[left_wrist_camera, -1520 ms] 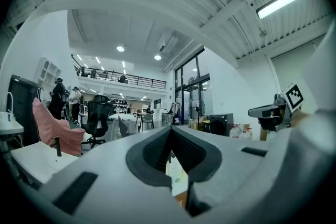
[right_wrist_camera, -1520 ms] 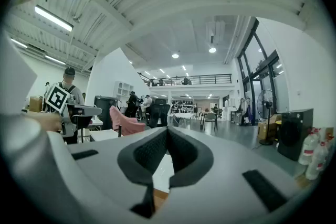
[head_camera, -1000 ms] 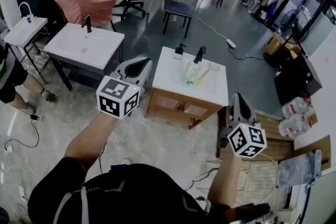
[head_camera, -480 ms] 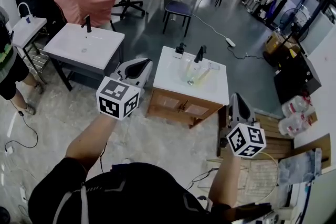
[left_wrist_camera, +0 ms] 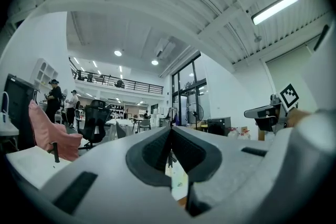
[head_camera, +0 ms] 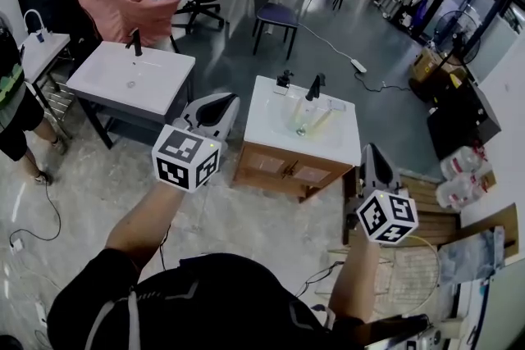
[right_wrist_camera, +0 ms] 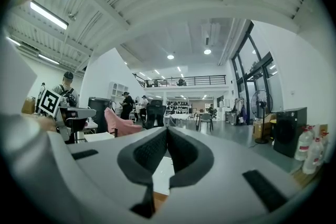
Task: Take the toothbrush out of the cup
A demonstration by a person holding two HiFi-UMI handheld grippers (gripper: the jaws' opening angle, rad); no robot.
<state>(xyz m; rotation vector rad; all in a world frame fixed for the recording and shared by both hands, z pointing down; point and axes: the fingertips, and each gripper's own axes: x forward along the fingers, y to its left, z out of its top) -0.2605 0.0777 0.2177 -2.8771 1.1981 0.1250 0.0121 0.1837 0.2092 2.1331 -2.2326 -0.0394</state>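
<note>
Head view showed us standing well back from a white-topped desk on a wooden cabinet, with a black tap at its far edge. On that top, just near of the tap, stood what we took for a clear cup, and a pale yellowish toothbrush leaned out of it to the right. Both were too small for us to make out more.

The left tongs and the right tongs were held level on either side of the desk and well apart from it. The left gripper view showed the left tongs pressed together with nothing between them. The right gripper view showed the same of the right tongs.

We judged the toothbrush light, stiff and slim, with a smooth plastic handle that could slip or twist in a loose pinch. The best hold looked to be on the handle just above the cup's rim, across its flatter sides, before drawing it out along its own lean. The cup seemed light and easily tipped, so we thought one pair of tongs might have to steady its wall. Both pairs would first need to open.
</note>
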